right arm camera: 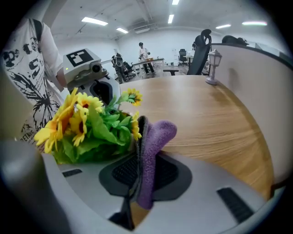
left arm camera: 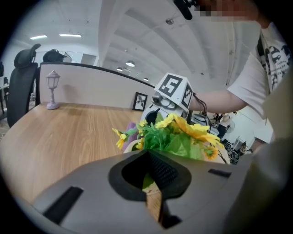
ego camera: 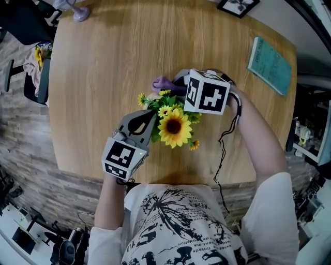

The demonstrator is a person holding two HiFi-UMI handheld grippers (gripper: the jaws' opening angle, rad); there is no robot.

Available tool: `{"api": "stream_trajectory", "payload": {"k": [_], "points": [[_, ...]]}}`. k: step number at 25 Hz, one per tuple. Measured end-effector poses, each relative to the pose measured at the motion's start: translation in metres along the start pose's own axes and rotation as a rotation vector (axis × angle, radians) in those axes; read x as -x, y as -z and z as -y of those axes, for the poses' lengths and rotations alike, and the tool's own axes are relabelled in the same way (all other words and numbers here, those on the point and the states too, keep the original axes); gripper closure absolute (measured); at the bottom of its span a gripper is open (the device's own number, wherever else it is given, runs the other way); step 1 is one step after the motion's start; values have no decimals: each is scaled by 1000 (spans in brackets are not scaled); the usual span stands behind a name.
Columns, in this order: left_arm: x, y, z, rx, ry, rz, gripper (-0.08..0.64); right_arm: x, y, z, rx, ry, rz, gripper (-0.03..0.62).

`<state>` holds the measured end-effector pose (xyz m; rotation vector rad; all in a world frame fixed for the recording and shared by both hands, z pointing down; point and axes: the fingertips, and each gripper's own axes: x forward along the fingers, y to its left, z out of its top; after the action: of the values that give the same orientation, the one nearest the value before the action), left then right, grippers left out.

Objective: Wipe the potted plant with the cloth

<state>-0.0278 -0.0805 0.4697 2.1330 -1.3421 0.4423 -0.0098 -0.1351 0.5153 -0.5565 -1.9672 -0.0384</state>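
Holding your left hand-held gripper [ego camera: 149, 118] at the left edge of the potted plant [ego camera: 175, 127], you have its jaws shut on a green leaf [left arm camera: 146, 181]. Right of the plant on the surface [ego camera: 103, 77], your right hand-held gripper [right arm camera: 140, 122] pinches the purple cloth [right arm camera: 153, 141] just beside the foliage.

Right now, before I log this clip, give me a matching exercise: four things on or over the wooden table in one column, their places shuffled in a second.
Things:
1. purple fuzzy cloth
2. teal rectangular book
3. small lavender lantern ornament
4. black-framed picture

Places (head view):
A. far left corner of the light wooden table
B. lying flat near the table's right edge
C. clamped in the right hand-held gripper
D. far edge, right of centre

Pairs: 1-C, 2-B, 3-A, 4-D
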Motion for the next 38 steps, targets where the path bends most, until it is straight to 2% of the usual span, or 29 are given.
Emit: {"api": "stream_trajectory", "payload": {"k": [5, 7, 24, 27, 30, 32, 36, 38], "points": [[-1, 1, 0, 9, -3, -3, 558, 3, 17, -12, 83, -29, -46, 523], [-1, 1, 0, 15, 3, -1, 558, 4, 22, -16, 89, -36, -49, 523], [0, 1, 0, 55, -21, 10, 558, 17, 68, -60, -36, -88, -31, 520], [1, 2, 1, 99, -25, 20, 558, 22, 77, -50, -87, -1, -55, 518], [4, 3, 1, 118, -24, 21, 558, 38, 80, -22, -119, 183, -89, 518], [7, 7, 3, 125, -13, 13, 558, 52, 74, -3, -174, 301, -71, 518], [11, 11, 8, 24, -34, -3, 557, 87, 38, 19, -328, 458, 71, 517], [17, 5, 5, -25, -57, 9, 557, 106, 13, 21, -361, 515, 143, 517]]}}
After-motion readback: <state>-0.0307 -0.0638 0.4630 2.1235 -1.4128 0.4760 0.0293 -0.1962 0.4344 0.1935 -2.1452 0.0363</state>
